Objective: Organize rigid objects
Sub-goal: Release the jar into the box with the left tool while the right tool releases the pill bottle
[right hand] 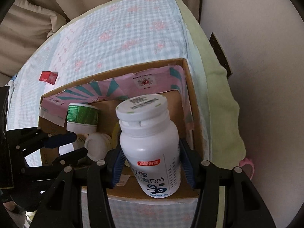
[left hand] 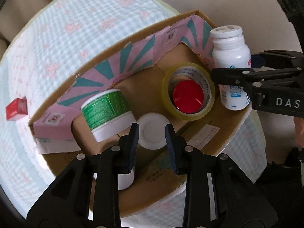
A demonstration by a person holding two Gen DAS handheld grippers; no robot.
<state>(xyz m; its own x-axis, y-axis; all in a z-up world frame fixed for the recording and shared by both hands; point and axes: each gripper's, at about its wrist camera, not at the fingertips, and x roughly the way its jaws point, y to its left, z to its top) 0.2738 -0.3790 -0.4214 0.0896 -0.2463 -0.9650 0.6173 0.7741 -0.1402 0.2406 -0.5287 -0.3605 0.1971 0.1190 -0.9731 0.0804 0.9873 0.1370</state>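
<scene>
An open cardboard box (left hand: 133, 37) (right hand: 193, 102) with pink and teal flaps sits on a checked cloth. Inside it, my left gripper (left hand: 152, 131) (right hand: 76, 146) points down, its pads pressed on both sides of a small white jar (left hand: 153, 133) (right hand: 96, 146). My right gripper (right hand: 151, 150) (left hand: 241, 66) is shut on a white vitamin bottle (right hand: 150, 152) (left hand: 230, 57), held upright over the box's near right corner. In the box lie a green-labelled jar (left hand: 106, 110) (right hand: 82, 115) and a yellowish tape roll (left hand: 190, 115) ringed around a red cap (left hand: 188, 96).
A small red box (left hand: 16, 109) (right hand: 48, 77) lies on the checked cloth (left hand: 76, 28) (right hand: 123, 28) left of the cardboard box. Beige cushions (right hand: 28, 24) lie beyond the cloth. A pale wall (right hand: 266, 76) with a dark strip (right hand: 220, 55) stands at the right.
</scene>
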